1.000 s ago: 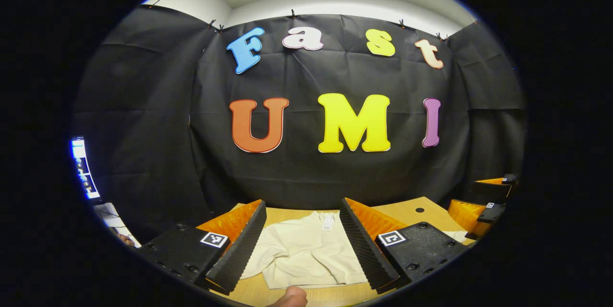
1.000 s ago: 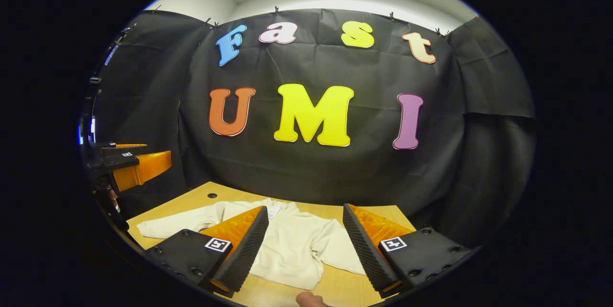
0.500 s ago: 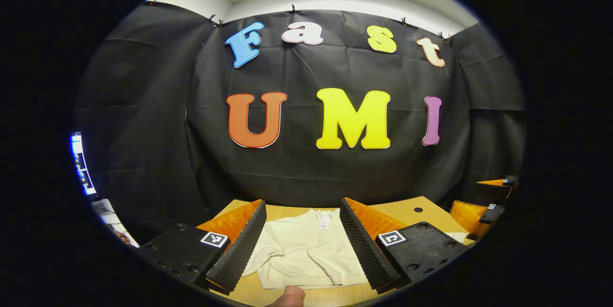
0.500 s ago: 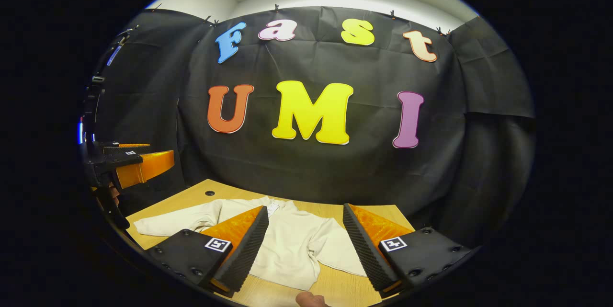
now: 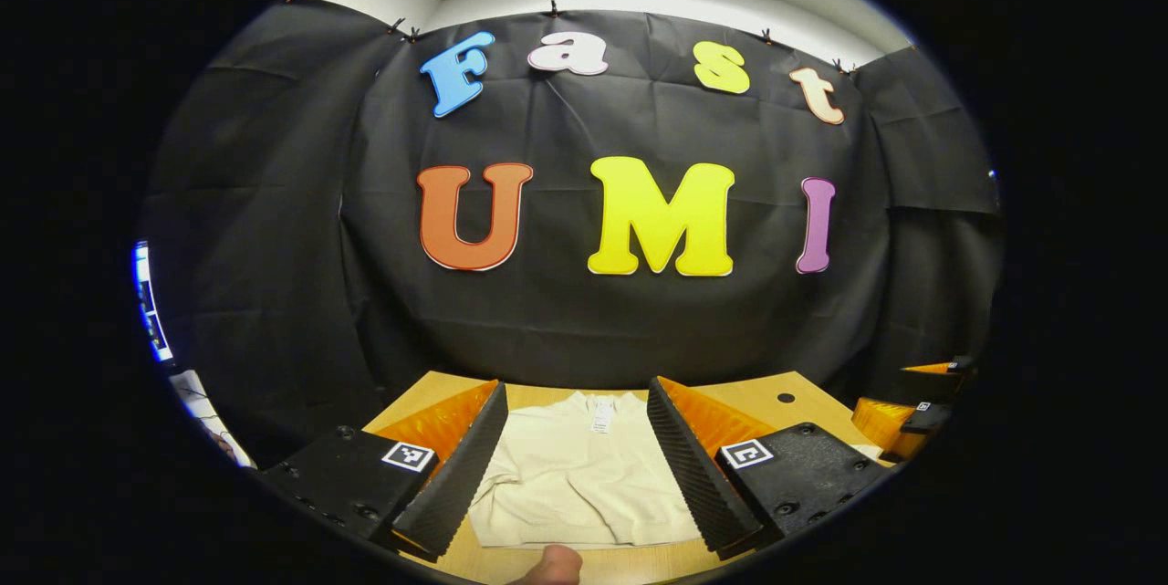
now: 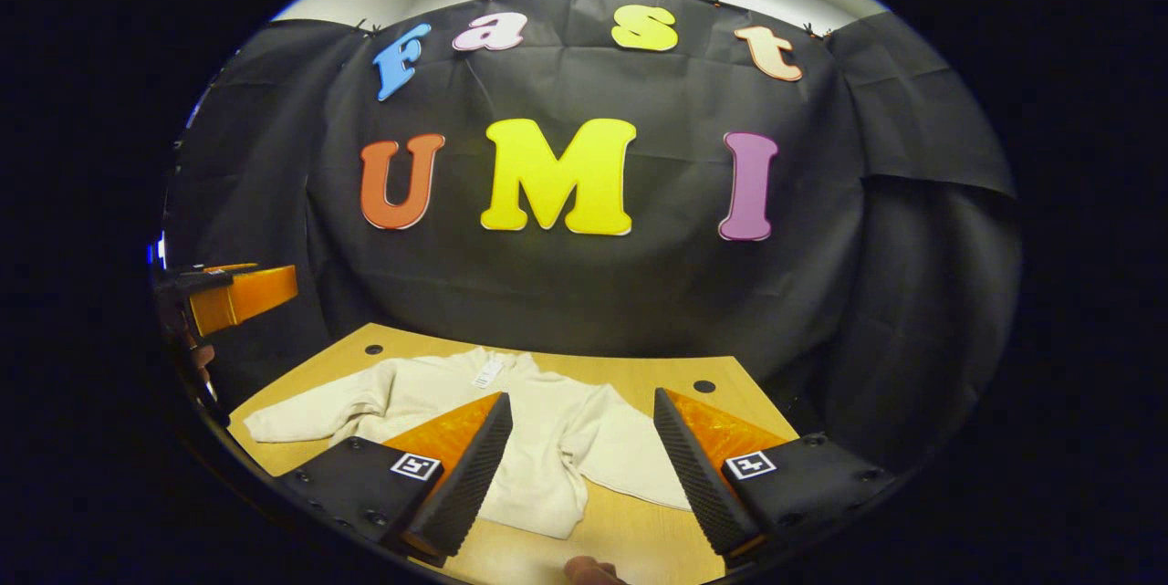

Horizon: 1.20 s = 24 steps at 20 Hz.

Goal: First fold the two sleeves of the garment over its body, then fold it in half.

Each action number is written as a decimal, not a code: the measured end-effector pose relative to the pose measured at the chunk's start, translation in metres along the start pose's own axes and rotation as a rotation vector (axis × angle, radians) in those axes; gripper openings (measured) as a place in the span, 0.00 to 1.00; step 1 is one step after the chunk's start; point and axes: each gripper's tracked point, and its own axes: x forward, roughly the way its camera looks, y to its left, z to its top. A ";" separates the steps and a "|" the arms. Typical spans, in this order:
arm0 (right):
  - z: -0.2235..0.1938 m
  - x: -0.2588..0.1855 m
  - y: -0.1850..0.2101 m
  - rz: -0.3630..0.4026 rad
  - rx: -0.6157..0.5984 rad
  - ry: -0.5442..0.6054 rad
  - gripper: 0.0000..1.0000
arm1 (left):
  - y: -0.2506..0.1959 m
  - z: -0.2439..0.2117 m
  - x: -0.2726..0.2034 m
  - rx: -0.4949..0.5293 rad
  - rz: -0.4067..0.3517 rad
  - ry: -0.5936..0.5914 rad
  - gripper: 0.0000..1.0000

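Sweatshirt (image 6: 547, 439), cream coloured, lies spread flat on the wooden desk (image 6: 639, 370) with its collar and small tag toward the back edge; in the right gripper view one sleeve (image 6: 301, 412) stretches out toward the left edge, and the other sleeve is bent over the body. Left gripper (image 5: 575, 462) hangs above the garment with its jaws wide apart and holds nothing. Right gripper (image 6: 584, 466) is also wide open and empty above the front part of the desk.

Even, soft overhead light, sharp centre, strong fisheye bending toward dim edges.
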 end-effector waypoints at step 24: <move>-0.296 0.080 -0.301 -0.546 0.496 0.727 0.98 | -0.075 -0.043 0.000 -0.012 0.132 0.109 0.98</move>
